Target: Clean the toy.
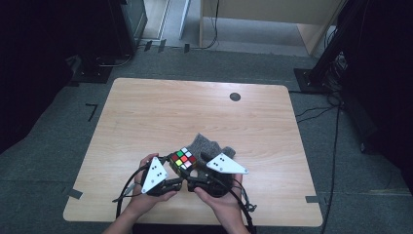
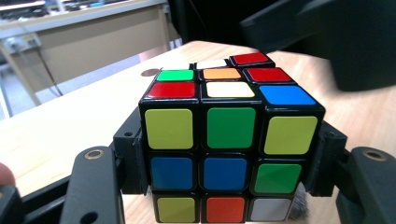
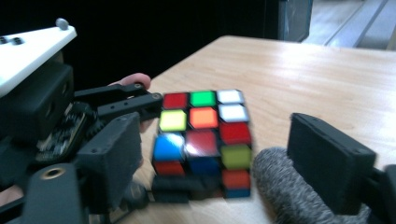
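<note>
My left gripper (image 2: 224,163) clamps the Rubik's cube (image 2: 229,140) at the desk's (image 1: 195,107) six o'clock edge — my right gripper (image 3: 224,154) stands apart around it, grey cloth (image 3: 285,191) at four o'clock.

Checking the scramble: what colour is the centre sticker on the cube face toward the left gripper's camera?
Blue, on the cube; clearest in the left gripper view.

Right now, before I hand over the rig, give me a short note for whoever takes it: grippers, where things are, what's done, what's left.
Left gripper: shut on the cube, pads on its two sides, cube upright over the table.
Right gripper: jaws spread, not pressing the cube, which sits between them; no grip.
Grey cloth: on the table just behind the cube, beside the right gripper's far jaw.
Done: cube picked up, colours mixed.
Left: probably regrip with the right and turn a layer.
</note>
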